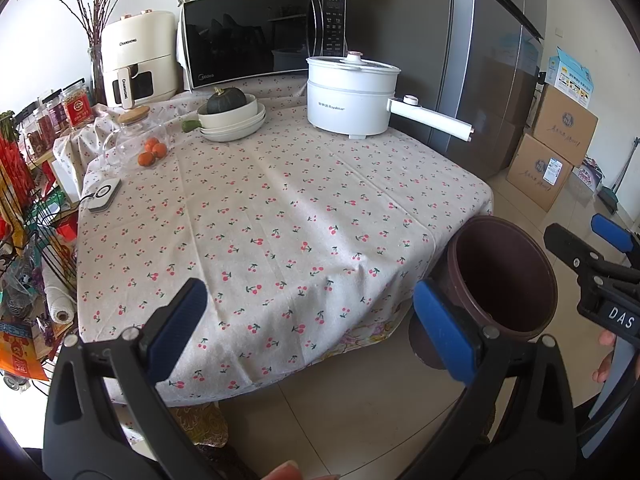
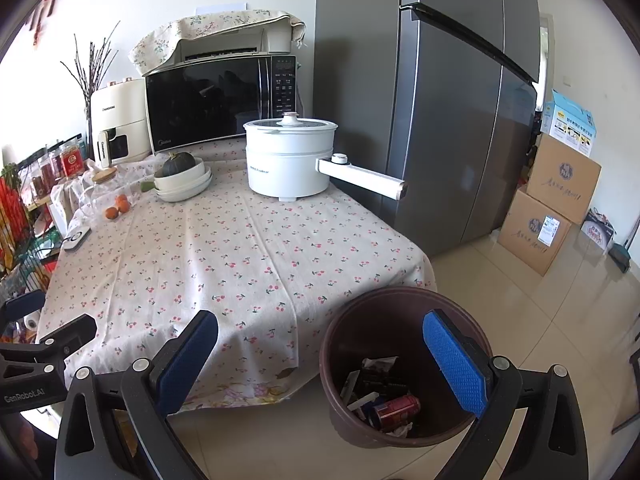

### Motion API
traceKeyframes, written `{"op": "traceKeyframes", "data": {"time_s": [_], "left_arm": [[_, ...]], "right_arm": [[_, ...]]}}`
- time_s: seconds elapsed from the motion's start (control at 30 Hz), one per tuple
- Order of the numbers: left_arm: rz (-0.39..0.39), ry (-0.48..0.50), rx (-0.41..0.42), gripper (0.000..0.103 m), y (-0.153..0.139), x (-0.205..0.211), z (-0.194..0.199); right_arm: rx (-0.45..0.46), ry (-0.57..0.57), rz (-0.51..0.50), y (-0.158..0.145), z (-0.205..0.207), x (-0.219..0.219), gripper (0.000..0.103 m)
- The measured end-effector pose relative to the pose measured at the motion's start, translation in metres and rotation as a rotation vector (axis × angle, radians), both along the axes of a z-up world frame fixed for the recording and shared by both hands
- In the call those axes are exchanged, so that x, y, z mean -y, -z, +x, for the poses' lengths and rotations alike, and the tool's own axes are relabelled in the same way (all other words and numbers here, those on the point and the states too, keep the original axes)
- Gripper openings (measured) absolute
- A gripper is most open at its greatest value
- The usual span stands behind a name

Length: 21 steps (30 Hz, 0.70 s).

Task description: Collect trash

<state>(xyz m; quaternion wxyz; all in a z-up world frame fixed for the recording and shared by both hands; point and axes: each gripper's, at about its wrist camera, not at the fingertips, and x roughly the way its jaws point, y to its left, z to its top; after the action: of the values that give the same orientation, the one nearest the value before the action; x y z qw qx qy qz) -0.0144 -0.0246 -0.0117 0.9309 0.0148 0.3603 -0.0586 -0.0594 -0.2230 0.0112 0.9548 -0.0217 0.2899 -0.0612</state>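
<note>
A dark brown trash bin (image 2: 400,320) stands on the floor at the table's near right corner; it also shows in the left wrist view (image 1: 504,276). Inside it lie a red can (image 2: 396,410), dark wrappers (image 2: 380,376) and white paper scraps. My left gripper (image 1: 316,328) is open and empty over the table's front edge. My right gripper (image 2: 324,364) is open and empty, its right finger above the bin; it also shows at the right of the left wrist view (image 1: 588,248). No loose trash shows on the cherry-print tablecloth (image 1: 280,208).
At the table's back stand a white electric pot (image 1: 352,96) with a long handle, stacked bowls holding a green squash (image 1: 228,114), a glass jar, oranges (image 1: 152,152), a microwave (image 1: 264,38) and an air fryer. A fridge (image 2: 440,120) and cardboard boxes (image 2: 552,208) stand right; a cluttered rack (image 1: 28,208) stands left.
</note>
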Motion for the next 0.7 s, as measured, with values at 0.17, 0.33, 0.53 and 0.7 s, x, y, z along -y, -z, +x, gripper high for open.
{"op": "traceKeyframes", "data": {"time_s": [0.17, 0.33, 0.53, 0.7], "left_arm": [[0.017, 0.001, 0.016, 0.103, -0.001, 0.002, -0.002], [0.030, 0.003, 0.026, 0.103, -0.003, 0.003, -0.003], [0.021, 0.000, 0.022, 0.103, -0.004, 0.003, -0.004], [-0.059, 0.029, 0.045, 0.103, -0.013, -0.004, -0.008]], "right_arm": [[0.001, 0.003, -0.001, 0.000, 0.000, -0.001, 0.103], [0.000, 0.006, -0.001, 0.000, 0.000, -0.001, 0.103], [0.005, 0.017, 0.002, -0.002, -0.001, -0.001, 0.103], [0.008, 0.018, 0.007, -0.002, -0.003, -0.001, 0.103]]}}
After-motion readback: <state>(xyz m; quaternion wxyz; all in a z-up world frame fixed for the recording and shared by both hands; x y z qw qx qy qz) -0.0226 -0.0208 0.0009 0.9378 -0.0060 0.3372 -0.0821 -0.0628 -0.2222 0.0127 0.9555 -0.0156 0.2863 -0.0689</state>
